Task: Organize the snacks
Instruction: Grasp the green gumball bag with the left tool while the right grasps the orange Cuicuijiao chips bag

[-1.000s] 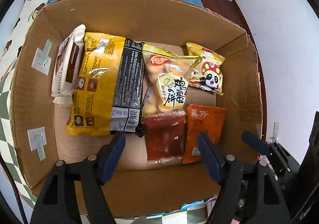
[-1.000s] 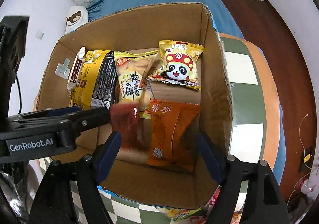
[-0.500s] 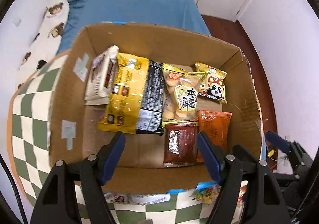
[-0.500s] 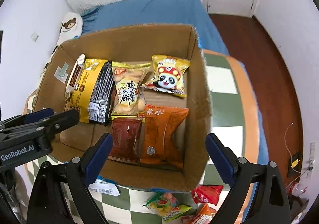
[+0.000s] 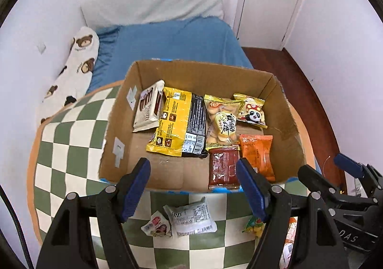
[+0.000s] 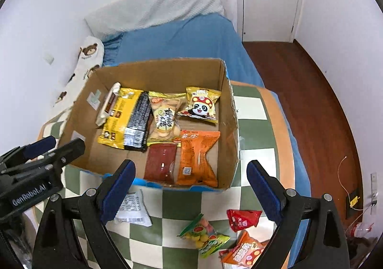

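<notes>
Checkered tablecloth [image 5: 71, 149] under cardboard box [image 5: 203, 72], blue bed [image 5: 167, 43] behind

I pulled both grippers back and up from the cardboard box [image 5: 289, 125]; my left gripper [image 5: 194, 187] and right gripper [image 6: 191, 187] now sit over the checkered table [image 5: 71, 149], near the box's near wall, no longer above its inside. Right gripper's jaws spread wider than a second ago, empty. Loose packets came into view at the table's near edge: white packet [image 5: 191, 220], fruit-candy packet [image 6: 205, 233], red packet [image 6: 243, 218].
</notes>
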Tool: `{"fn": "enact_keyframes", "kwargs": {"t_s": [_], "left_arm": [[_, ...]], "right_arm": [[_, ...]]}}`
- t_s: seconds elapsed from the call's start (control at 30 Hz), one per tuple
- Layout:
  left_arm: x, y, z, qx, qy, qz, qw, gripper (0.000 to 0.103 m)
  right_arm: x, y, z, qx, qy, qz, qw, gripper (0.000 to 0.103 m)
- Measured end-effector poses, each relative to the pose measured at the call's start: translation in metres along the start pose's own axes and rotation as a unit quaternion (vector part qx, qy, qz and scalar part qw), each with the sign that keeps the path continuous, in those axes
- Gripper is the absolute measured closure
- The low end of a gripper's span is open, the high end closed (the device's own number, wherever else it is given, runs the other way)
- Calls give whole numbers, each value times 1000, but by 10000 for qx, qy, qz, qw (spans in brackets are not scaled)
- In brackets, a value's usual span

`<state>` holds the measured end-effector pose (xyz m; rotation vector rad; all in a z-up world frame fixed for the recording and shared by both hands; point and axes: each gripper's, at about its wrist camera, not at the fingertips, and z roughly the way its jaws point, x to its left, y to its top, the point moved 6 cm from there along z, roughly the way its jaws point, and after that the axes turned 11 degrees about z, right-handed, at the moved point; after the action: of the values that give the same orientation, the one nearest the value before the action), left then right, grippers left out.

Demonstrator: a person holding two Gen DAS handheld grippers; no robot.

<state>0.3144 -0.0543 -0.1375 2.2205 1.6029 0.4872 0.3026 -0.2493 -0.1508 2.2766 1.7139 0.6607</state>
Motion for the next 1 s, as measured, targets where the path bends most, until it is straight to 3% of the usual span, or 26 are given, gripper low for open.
{"fn": "enact_keyframes", "kwargs": {"t_s": [0.17, 0.3, 0.47, 0.57, 0.7, 0.77, 0.87, 1.0], "left_arm": [[-6, -14, -22, -122, -93, -38, 9999, 30], [-16, -39, -22, 43, -229, -48, 9997, 30], [-47, -85, 15, 810, -572, -97, 9950, 30], [-76, -112, 51, 1510, -1070, -266, 9824, 30], [-125, -136, 105, 2415, -1609, -518, 9556, 30], [-147, -141, 128, 2703, -1675, -550, 9465, 30], [-171, -141, 157, 2996, -1603, -602, 9385, 30], [-181, -142, 181, 3170, -1543, -1103, 9292, 30]], "right_arm": [[4, -12, -28, -157, 153, 59, 9997, 7], [-6, -34, -37, -11, 202, 162, 9997, 7], [-56, -77, -22, 468, 60, 647, 9968, 7], [-97, -103, -5, 804, -114, 1037, 9913, 7], [-156, -136, 23, 1185, -235, 1708, 9779, 9], [-178, -144, 31, 1246, -247, 1951, 9725, 20], [-196, -153, 37, 1274, -201, 2079, 9696, 21], [-209, -154, 38, 1232, -274, 2053, 9705, 21]]}}
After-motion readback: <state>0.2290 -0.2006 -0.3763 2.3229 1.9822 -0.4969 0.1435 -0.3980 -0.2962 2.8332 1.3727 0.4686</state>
